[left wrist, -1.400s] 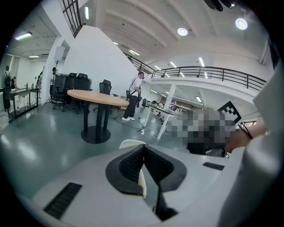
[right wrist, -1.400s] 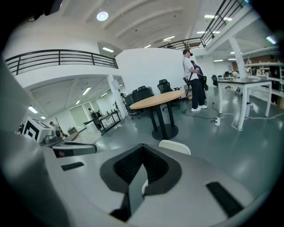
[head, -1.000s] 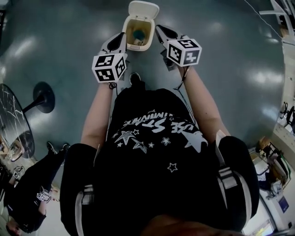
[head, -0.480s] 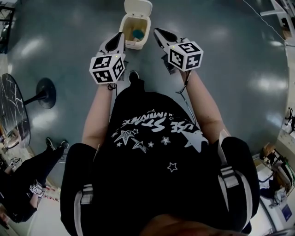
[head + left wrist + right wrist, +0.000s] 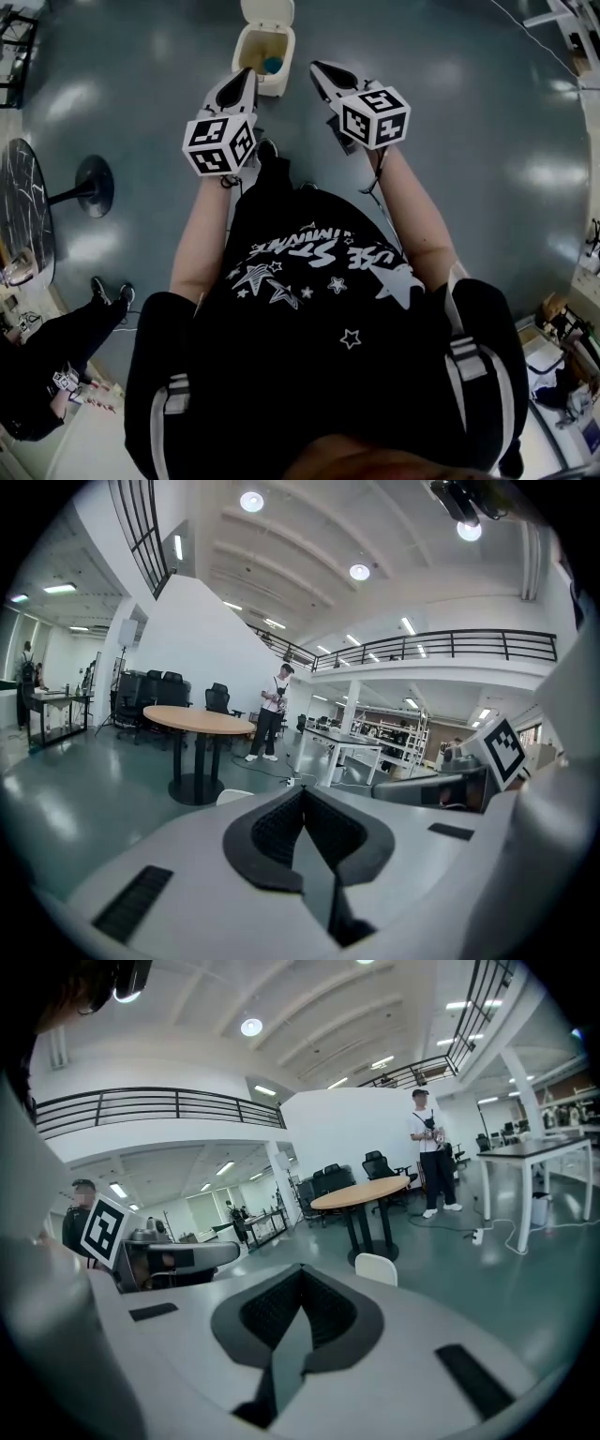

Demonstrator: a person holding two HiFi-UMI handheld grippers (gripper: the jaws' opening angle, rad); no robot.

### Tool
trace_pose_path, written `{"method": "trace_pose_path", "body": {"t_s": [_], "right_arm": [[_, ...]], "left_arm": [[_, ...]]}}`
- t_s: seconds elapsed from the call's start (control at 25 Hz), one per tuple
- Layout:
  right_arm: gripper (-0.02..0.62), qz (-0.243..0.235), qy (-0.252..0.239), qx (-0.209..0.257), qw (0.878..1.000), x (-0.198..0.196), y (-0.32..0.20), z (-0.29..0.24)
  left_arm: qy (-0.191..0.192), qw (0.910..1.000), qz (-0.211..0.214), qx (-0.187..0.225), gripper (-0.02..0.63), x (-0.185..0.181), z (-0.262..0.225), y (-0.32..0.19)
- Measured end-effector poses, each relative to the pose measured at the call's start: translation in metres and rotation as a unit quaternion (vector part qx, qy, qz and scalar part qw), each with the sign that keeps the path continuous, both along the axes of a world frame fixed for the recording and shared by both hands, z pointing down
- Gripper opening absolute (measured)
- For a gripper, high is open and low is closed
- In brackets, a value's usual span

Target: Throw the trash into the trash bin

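Observation:
The cream trash bin (image 5: 247, 45) stands on the grey floor at the top of the head view with its lid (image 5: 267, 10) flipped up, and a blue piece of trash (image 5: 273, 65) lies inside. My left gripper (image 5: 247, 76) and right gripper (image 5: 320, 68) are held side by side in front of my chest, short of the bin and pointing toward it. Both are shut with nothing between the pads. In the left gripper view the jaws (image 5: 302, 795) meet; the right gripper view shows the same (image 5: 302, 1275). The bin's white lid peeks over each gripper's body (image 5: 234, 797) (image 5: 375, 1267).
A round glass table (image 5: 26, 217) on a black pedestal base (image 5: 92, 187) stands at the left, with a seated person's leg (image 5: 66, 342) below it. Ahead stand a round wooden table (image 5: 197, 722), a standing person (image 5: 274, 714) and white desks (image 5: 333, 747). Grey floor surrounds the bin.
The bin has slid up toward the top edge of the head view and looks smaller. Both grippers, still shut, have drawn back from it together and come up a little.

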State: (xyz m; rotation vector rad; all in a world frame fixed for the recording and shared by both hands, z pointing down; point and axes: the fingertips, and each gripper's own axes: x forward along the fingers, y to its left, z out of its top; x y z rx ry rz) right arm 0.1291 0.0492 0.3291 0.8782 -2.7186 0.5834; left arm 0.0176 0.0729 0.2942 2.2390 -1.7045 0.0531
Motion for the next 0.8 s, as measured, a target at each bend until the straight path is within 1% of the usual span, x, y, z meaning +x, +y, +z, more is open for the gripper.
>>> {"method": "trace_pose_path", "body": {"t_s": [0.2,0.48,0.6,0.8], "right_arm": [[0.005,-0.005,-0.002,0.008,1.000,0.008,0.026,-0.002],[0.005,0.002,-0.011,0.002,1.000,0.041,0.047,-0.001],[0.006,0.002,-0.018,0.000,1.000,0.039,0.053,-0.001],[0.005,-0.006,-0.021,0.005,1.000,0.042,0.062,-0.005]], "left_arm": [[0.008,0.9999,-0.007,0.009,0.011,0.007,-0.003,0.021],[0.005,0.9999,0.003,0.012,0.011,0.040,-0.010,0.041],[0.007,0.9999,0.002,0.015,0.011,0.038,-0.013,0.047],[0.022,0.9993,-0.025,0.018,0.011,0.029,-0.017,0.057]]}}
